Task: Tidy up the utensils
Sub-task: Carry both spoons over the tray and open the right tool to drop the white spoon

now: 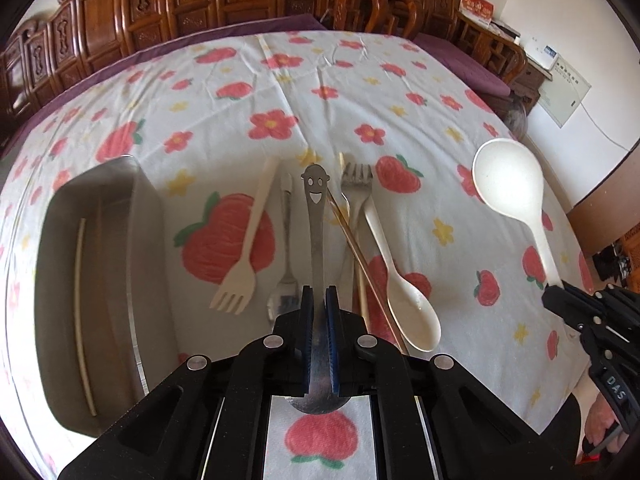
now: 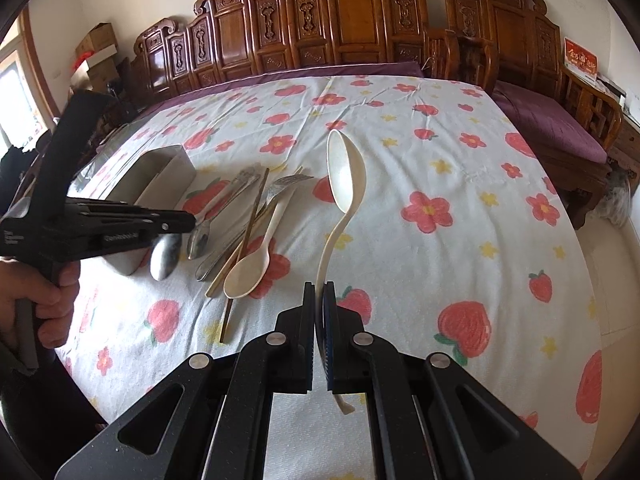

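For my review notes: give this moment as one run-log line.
left claw: shut on smiley metal spoon | right claw: shut on white ladle | metal tray: one chopstick inside | remaining utensils: on tablecloth

We're in a home: carved wooden benches (image 2: 328, 28) with purple cushions (image 2: 552, 120), a strawberry-print tablecloth (image 2: 440, 160) over the surface.

The left gripper (image 1: 319, 298) clamped a smiley-handled steel spoon (image 1: 316, 216) above the strawberry tablecloth (image 1: 224, 92), beside a metal tray (image 1: 100, 280).
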Demonstrator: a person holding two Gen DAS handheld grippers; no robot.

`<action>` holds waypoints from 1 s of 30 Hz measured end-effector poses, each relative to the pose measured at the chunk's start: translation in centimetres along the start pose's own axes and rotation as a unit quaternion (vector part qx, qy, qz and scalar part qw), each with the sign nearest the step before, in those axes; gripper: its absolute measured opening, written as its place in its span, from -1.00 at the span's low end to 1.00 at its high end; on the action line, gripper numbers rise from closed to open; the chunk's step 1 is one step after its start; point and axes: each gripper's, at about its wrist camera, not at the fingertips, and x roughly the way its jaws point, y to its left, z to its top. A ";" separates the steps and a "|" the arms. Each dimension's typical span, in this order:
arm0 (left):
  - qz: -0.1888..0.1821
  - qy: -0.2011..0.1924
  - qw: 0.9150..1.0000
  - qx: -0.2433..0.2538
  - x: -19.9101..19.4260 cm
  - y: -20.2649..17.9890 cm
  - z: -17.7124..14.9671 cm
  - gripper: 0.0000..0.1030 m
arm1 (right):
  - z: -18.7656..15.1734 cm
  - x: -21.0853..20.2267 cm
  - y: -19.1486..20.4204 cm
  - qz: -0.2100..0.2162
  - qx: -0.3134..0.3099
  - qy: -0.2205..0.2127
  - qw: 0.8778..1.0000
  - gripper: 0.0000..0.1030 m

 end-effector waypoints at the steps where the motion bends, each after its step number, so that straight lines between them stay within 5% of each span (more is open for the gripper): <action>1: 0.002 -0.004 1.000 -0.001 -0.4 0.1 0.0 -0.90 | 0.0 0.0 0.1 0.000 0.000 0.000 1.000 -0.90; 30: 0.000 -0.092 0.995 -0.029 -9.0 5.7 -1.3 -0.90 | 1.8 -0.3 7.4 0.035 -0.053 -0.017 0.998 -0.90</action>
